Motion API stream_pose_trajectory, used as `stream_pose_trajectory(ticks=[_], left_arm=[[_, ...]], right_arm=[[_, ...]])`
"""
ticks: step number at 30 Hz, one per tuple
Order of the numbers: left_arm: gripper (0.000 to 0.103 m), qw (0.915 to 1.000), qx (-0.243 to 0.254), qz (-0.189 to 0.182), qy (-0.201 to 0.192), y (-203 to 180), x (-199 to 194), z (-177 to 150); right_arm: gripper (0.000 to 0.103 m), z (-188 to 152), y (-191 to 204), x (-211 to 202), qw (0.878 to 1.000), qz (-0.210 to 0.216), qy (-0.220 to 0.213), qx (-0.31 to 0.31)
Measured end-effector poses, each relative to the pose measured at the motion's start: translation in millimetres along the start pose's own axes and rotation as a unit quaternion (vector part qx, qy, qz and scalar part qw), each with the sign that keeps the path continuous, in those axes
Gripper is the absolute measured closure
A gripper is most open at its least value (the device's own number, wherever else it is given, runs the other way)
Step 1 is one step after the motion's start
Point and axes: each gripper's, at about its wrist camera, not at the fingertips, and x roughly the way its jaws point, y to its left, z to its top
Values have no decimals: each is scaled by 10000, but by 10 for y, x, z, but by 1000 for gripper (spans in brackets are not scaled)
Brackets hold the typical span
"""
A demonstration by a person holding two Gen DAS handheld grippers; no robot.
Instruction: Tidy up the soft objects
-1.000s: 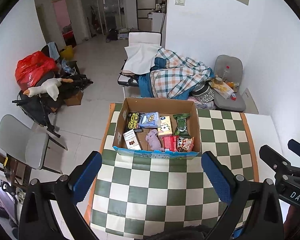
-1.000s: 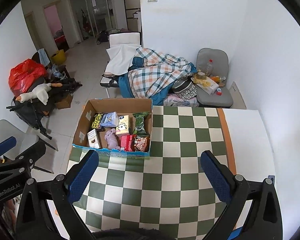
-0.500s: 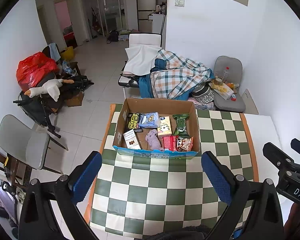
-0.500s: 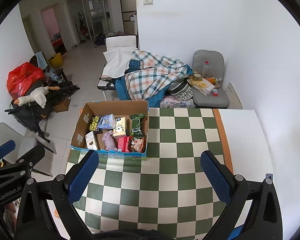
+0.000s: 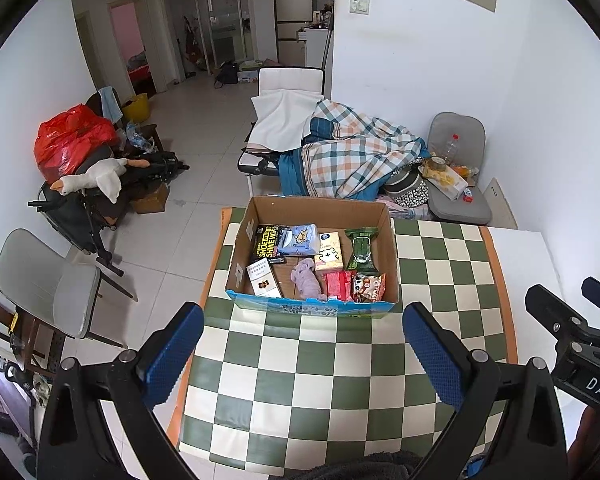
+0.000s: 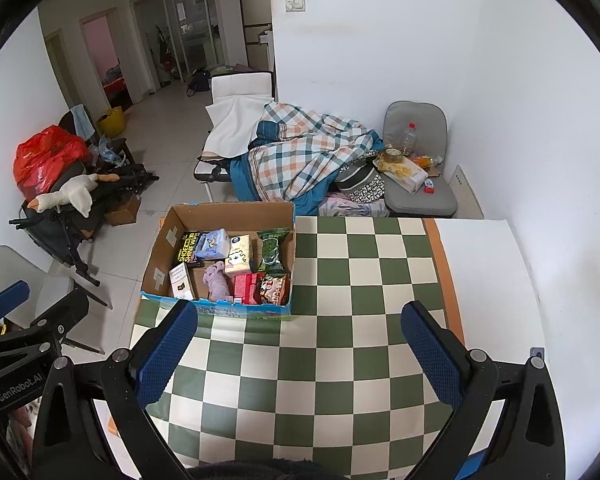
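**Both claws wide open above the checkered tabletop, box of soft goods ahead**

The left claw [image 5: 302, 344] hangs over the green-and-white checkered tabletop [image 5: 340, 380] with its blue pads spread wide, gripping nothing. The right claw [image 6: 300, 344] is likewise fully spread and empty. Ahead of both, an open cardboard box [image 5: 312, 206] sits on the tabletop's far left part. Inside lie a lilac soft toy [image 5: 308, 278], a blue tissue pack [image 5: 298, 238], a green packet [image 5: 362, 250] and a black shoe-wipes pack [image 5: 267, 242].
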Motion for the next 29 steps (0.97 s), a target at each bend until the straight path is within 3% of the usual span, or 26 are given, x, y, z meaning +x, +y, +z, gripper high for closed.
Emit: stream_pose_trajectory(ticks=[29], left_arm=[[1, 10000, -46, 55, -54, 0, -87, 1]], right_arm=[[0, 65, -53, 42, 9999, 39, 94, -49]])
